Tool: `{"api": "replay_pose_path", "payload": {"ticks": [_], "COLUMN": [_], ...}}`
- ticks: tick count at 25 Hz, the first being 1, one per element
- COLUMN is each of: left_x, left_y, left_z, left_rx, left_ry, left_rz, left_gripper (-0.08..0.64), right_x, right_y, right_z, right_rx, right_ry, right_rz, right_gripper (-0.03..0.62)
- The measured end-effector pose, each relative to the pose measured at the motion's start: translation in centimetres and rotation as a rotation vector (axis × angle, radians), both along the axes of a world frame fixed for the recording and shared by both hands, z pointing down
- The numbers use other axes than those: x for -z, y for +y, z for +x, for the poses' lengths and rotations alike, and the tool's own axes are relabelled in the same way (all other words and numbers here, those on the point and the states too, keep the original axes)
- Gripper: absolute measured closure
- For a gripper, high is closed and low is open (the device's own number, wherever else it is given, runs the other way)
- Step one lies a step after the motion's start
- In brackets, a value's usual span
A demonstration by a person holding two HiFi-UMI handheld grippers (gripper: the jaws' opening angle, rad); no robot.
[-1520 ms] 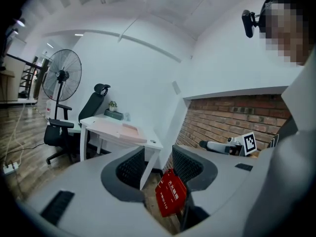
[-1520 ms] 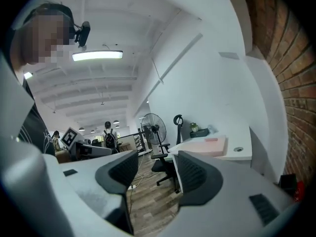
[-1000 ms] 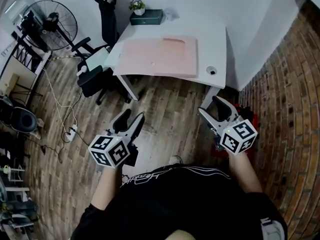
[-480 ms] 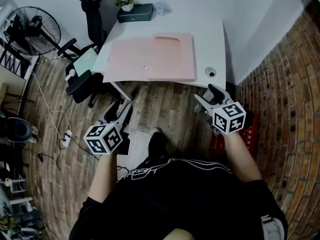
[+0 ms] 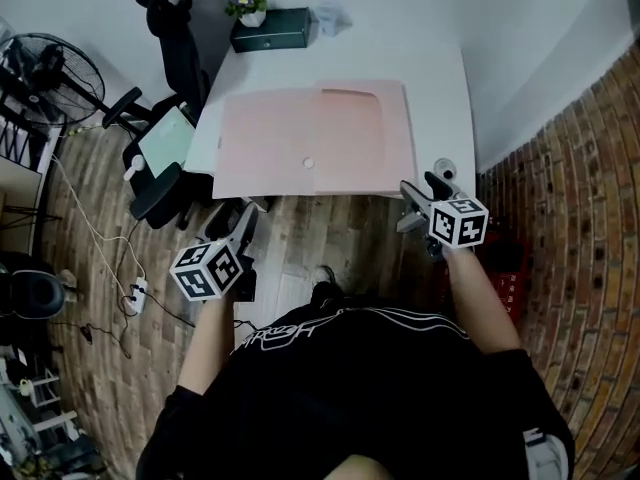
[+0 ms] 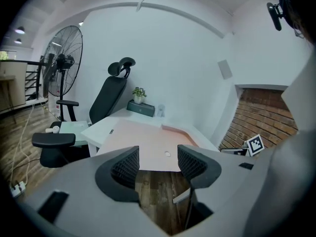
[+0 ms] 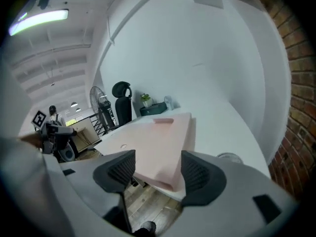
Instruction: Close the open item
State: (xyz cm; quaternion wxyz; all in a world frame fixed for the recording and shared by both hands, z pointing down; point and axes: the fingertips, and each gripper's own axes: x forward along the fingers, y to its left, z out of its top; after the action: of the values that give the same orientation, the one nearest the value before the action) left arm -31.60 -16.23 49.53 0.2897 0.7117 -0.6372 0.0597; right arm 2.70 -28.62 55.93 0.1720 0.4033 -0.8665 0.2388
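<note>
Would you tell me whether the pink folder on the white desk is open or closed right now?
Open: the pink folder lies spread flat across the desk in two side-by-side panels, with its snap button uncovered.

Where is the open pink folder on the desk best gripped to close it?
Probably the near edge of the large flat pink folder, from the front: it lies flat, but that edge seems to overhang the white desk, so the right gripper could get fingers above and below.

I see a black tee w/ white stripes; left gripper & right gripper grey, black ribbed pads, b/w marker cubes.
</note>
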Motion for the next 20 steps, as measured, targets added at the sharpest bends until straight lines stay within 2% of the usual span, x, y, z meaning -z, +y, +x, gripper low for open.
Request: {"api": "replay_pose_path", "payload": {"ticks": [2, 5, 8, 13, 16, 20], "left_x": [-1.0, -2.6, -4.3, -7.8, -10.2, -12.7], "left_y": [-1.1, -2.6, -3.1, -3.2, -3.0, -3.5], "left_z": [-1.8, -4.2, -6.6, -10.1, -12.0, -13.6], "left_rx": [0.022, 0.051, 0.079, 0.112, 0.137, 0.151], "left_ry": [0.003, 0.008, 0.004, -0.039, -0.020, 0.053], "left_rz": [-0.019, -0.046, -0.078, -0.144, -0.197, -0.238], "left_gripper": [0.313, 0.313, 0.313, 0.313, 0.313, 0.313], "right_x": [-1.3, -2.8, -3.9, -4.4, -4.7, -4.7], "right_y": [-1.3, -2.9, -3.4, -3.6, -3.5, -3.5], "right_z": [-0.3, -0.1, -0.3, -0.7, -0.6, -0.8], "right_rx": [-0.033, -0.063, -0.092, -0.107, -0.109, -0.127], "right_ry": [-0.007, 0.036, 0.057, 0.065, 0.074, 0.063], "right_rz": [-0.039, -0.066, -0.092, -0.085, -0.091, -0.089], "right_gripper": [0.321, 0.321, 0.367, 0.367, 0.367, 0.368]}}
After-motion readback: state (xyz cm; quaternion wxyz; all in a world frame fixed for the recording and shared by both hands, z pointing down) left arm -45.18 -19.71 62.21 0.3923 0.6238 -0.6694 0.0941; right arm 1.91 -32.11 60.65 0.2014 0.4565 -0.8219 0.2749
